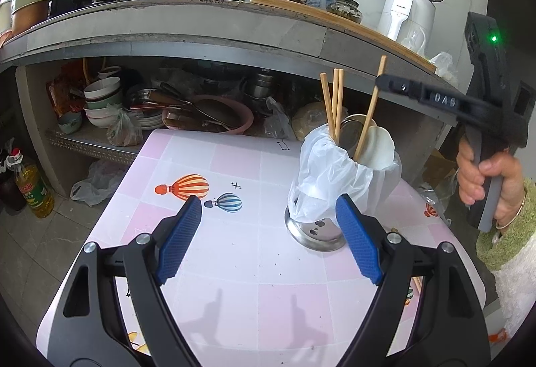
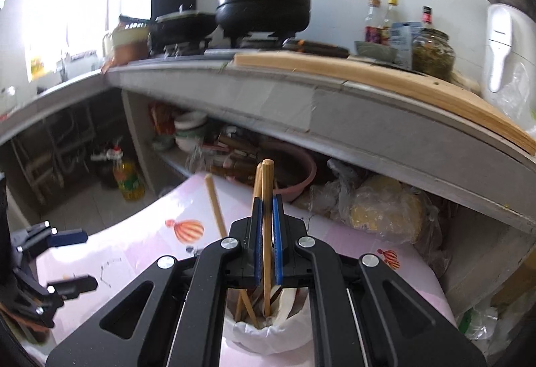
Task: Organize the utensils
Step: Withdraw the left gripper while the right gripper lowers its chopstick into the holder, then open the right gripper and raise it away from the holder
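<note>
Table: a pink tiled top with balloon prints is seen in front of a cluttered kitchen counter; the near half is bare apart from crumbs.
Holder: a steel utensil cup lined with a white plastic bag is stood on the right part of the table, at the far side of the left gripper's right finger, almost touching it in the view.
Contents: a white spoon and a round metal piece are leant inside the holder; three chopsticks are stood upright in its left half.
Left gripper: the jaws are held wide apart with nothing between them; it is hovered low over the table, just left of the holder, which is not steadied.
Right gripper: the jaws are clamped on a single chopstick; it is positioned directly above the holder's mouth.
Held chopstick: it is gripped partway along, tilted slightly, and its lower tip is already inside the bag-lined rim, beside the spoon.
Step judged: insertion of the fourth chopstick, release not yet made.
Risk 1: the loose bag edge may be caught by the tip, so the liner could be dragged inward.
Risk 2: the unsupported holder may be tipped if the stick is pushed sideways against the rim or spoon.
Risk 3: if released while tilted, the chopstick may be flung over the right rim onto the table.
</note>
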